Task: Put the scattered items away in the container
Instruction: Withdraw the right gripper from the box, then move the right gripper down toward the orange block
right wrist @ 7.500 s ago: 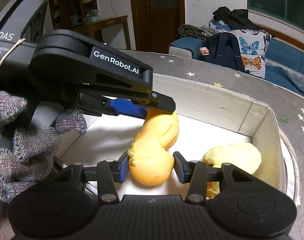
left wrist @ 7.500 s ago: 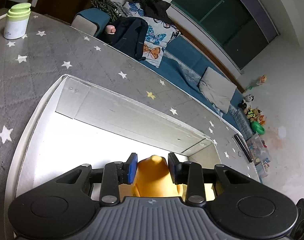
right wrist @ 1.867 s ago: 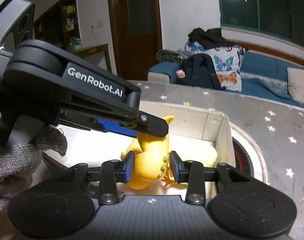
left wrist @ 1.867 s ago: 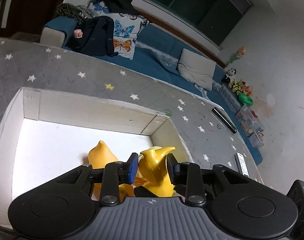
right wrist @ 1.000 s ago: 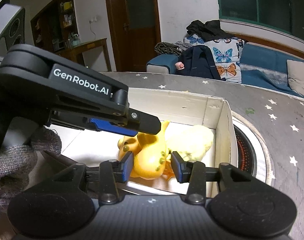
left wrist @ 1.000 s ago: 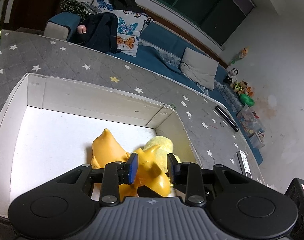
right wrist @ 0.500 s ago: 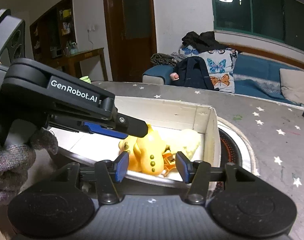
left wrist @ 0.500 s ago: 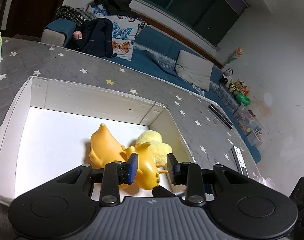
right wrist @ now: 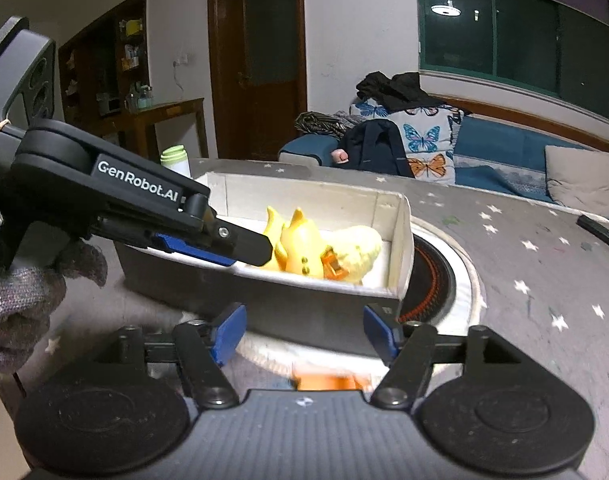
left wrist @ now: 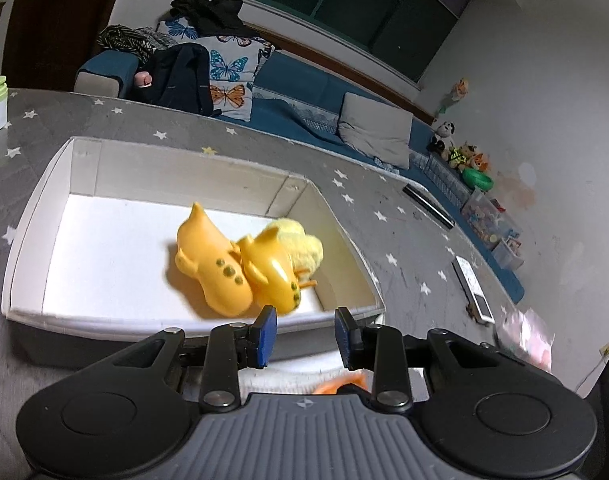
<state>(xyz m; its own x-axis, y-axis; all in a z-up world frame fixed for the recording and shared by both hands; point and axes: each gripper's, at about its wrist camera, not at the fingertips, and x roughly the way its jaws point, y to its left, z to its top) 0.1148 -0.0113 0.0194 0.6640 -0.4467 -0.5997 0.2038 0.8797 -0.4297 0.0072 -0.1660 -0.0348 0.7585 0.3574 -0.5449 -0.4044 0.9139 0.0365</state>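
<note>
We saw both toy ducks lying inside the box, our left tongs spread empty, our right tongs opening empty.

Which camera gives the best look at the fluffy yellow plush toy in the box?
The left wrist view: it looks down into the white box, though two orange plastic toys partly cover the plush toy. In the right wrist view the plush toy sits low behind the box wall.
</note>
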